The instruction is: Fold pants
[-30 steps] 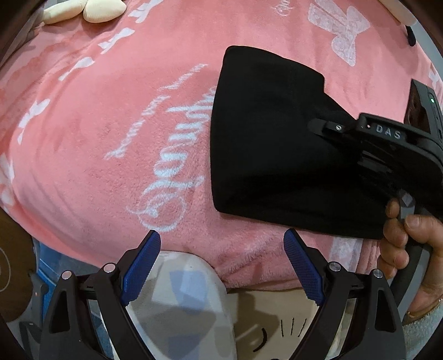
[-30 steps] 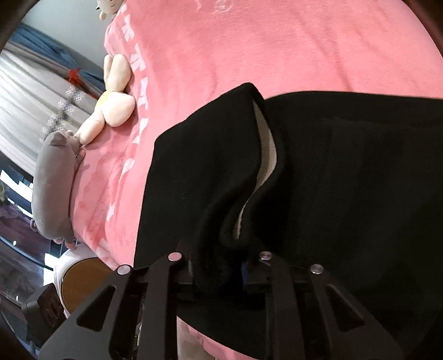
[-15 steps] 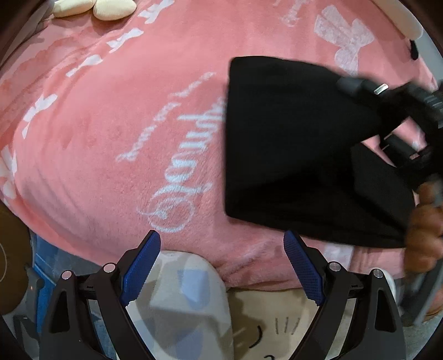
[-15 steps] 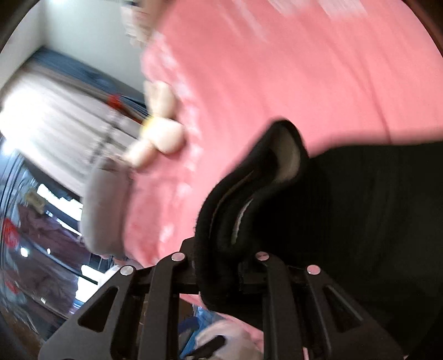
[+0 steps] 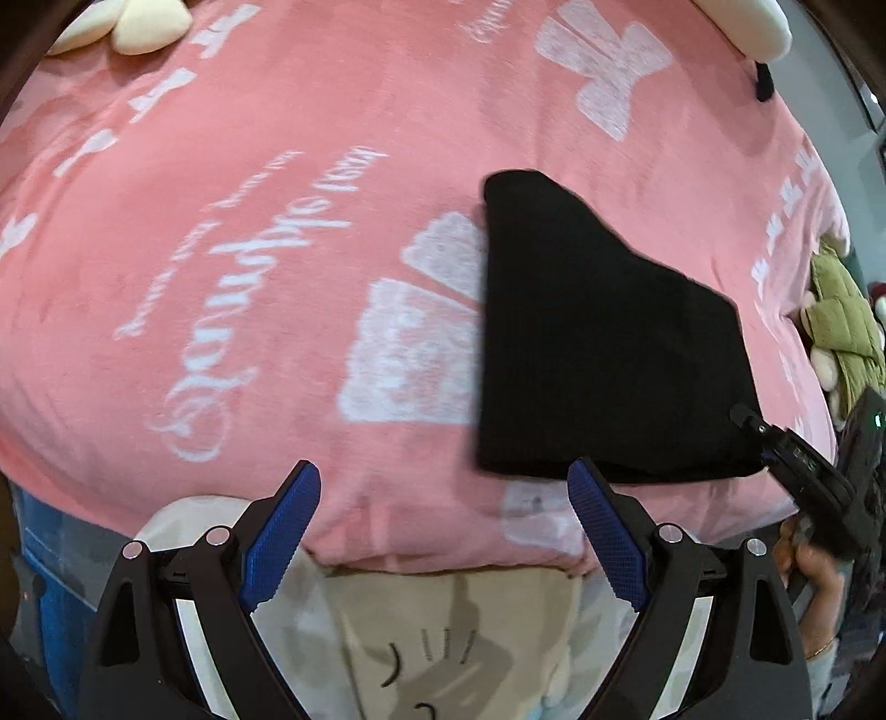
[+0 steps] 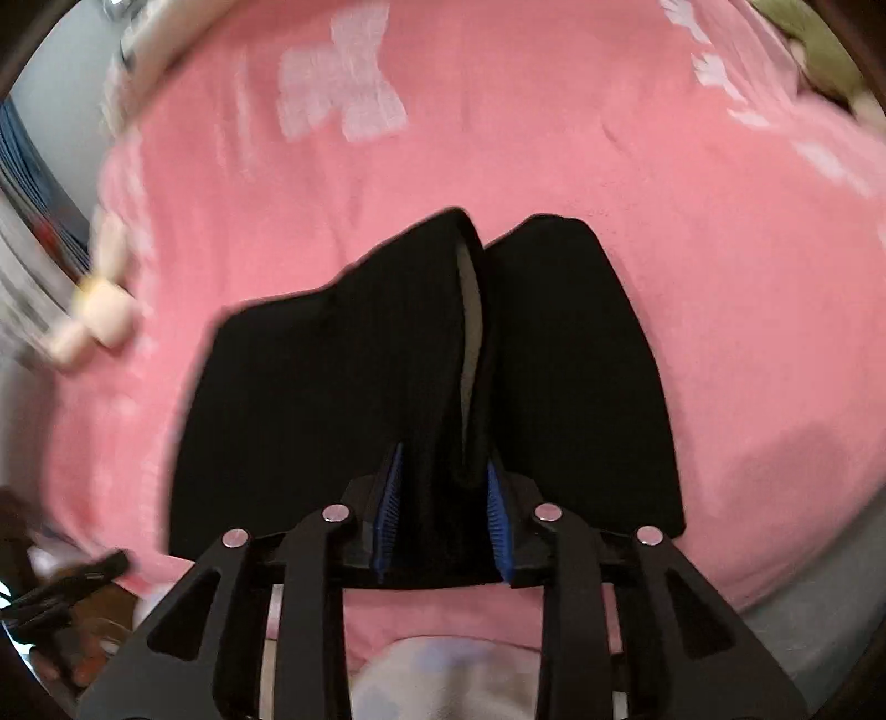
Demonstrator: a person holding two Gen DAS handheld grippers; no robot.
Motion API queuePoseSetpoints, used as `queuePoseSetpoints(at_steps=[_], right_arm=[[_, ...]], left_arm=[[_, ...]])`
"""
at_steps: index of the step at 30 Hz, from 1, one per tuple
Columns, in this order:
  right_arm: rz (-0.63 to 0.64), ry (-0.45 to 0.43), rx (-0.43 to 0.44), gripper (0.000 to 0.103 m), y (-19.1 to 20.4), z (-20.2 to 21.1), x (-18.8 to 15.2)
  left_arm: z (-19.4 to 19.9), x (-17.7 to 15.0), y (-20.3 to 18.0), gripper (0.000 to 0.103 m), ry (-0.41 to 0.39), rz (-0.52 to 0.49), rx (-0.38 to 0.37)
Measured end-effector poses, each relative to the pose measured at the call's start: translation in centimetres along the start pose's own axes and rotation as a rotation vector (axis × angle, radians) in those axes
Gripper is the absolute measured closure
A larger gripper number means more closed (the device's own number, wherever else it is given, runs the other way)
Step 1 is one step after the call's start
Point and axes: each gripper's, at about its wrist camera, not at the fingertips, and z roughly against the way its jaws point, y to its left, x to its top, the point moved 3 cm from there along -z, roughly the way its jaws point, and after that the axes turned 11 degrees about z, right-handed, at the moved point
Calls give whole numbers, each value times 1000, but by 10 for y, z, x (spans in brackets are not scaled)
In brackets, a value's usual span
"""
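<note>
Black folded fleece pants (image 5: 603, 343) lie on a pink plush blanket with white printed lettering and bows (image 5: 249, 166), which covers a bed. In the left wrist view the garment sits toward the right half of the blanket, close to the near edge. Its left edge runs straight; its upper edge steps diagonally down to the right; its lower edge runs just short of the blanket's near hem.

Right gripper (image 6: 443, 520): the jaws stand narrow, with a raised fold of the pants between the blue ribbed pads (image 6: 387, 509). Above the jaws the fold opens into two lobes, with a pale lining showing in the slit. In the left wrist view the same gripper (image 5: 797, 459) meets the garment at its lower right corner, held by a hand (image 5: 811, 570).

Left gripper (image 5: 443, 531): the jaws stand wide and hold nothing. It hovers at the near edge of the bed, apart from the pants. The right blue pad (image 5: 606, 531) sits just below the garment's lower edge.

Open room: bare blanket extends left of and beyond the pants. A cream plush toy (image 5: 127, 30) lies at the far left edge, and a green plush toy (image 5: 841, 315) at the right edge, both well apart from the garment.
</note>
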Motion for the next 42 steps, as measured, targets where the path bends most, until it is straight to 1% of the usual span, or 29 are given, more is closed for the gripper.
queuePoseSetpoints(at_steps=[3,5,7,9,11,12,14,15,16,17,18,19,20,21,22,23,24,25,27,29,30,31,32,33,34,37,39,40,42], right_arm=[[40,-67,-38,55,-3,15,15],[64,-79,-38,46,-7,16,29],[69,-65,-25,45,-5,5,39],[83,-42,-32,44,-8,-10,44],[89,-37,-138,44,-17,-17,48],[94,-66,-194,42,-24,-12,49],[28,-108,-211,27,-47,-6,53],[-9,-100,-184,27,-55,-10,51],[-55,-63,-136,32,-66,-18,48],[-100,-2,-79,39,-75,-33,42],[-113,24,-41,59,-75,-42,38],[-112,29,-32,68,-73,-48,35],[-82,7,-69,80,-65,-48,33],[-54,-1,-78,82,-57,-47,33],[-39,-17,-76,83,-48,-43,36],[-49,-39,-36,85,-41,-38,39],[-70,-73,49,85,-29,-31,42],[-61,-86,96,85,-16,-26,47],[5,-81,137,85,14,-21,49],[41,-52,175,81,36,-28,42],[65,-12,174,79,44,-41,32],[90,25,137,77,48,-52,21],[114,58,53,72,49,-61,12],[131,75,-85,70,46,-64,2],[120,51,-110,70,45,-57,-4],[30,-42,-59,69,53,-22,-10],[96,-20,-34,57,72,-17,-10],[135,-4,-33,46,80,-18,-11],[182,4,-54,44,88,-18,-14]], left_arm=[[-3,11,-7,14,-12,-7,-10],[-11,26,-14,14,-21,19,-56],[-27,41,-21,13,-21,50,-96],[-49,50,-27,13,13,74,-119],[-72,56,-31,13,60,96,-139],[-79,58,-32,13,78,106,-145],[-97,61,-33,13,111,127,-186],[-100,62,-33,12,91,135,-197],[-100,64,-35,13,60,128,-222],[-101,65,-36,18,48,112,-244],[-102,66,-38,55,46,91,-267],[-107,69,-36,64,71,97,-284],[-107,73,-33,73,71,122,-308],[-101,76,-30,87,61,145,-342],[-91,82,-28,88,41,133,-354],[-80,85,-26,88,14,128,-355],[-71,88,-25,88,-1,122,-365],[-58,90,-22,88,-16,114,-369],[-36,91,-13,88,-53,102,-336],[-11,86,7,88,-106,85,-258],[-3,81,23,86,-128,94,-195],[-2,77,36,81,-128,107,-151],[-7,72,49,73,-115,117,-99],[-15,67,59,65,-100,122,-43],[-20,59,70,61,-102,128,26],[-4,48,71,61,-190,63,121],[4,42,61,57,-235,-11,196],[5,40,55,54,-243,-33,214],[6,36,45,50,-256,-85,244]])
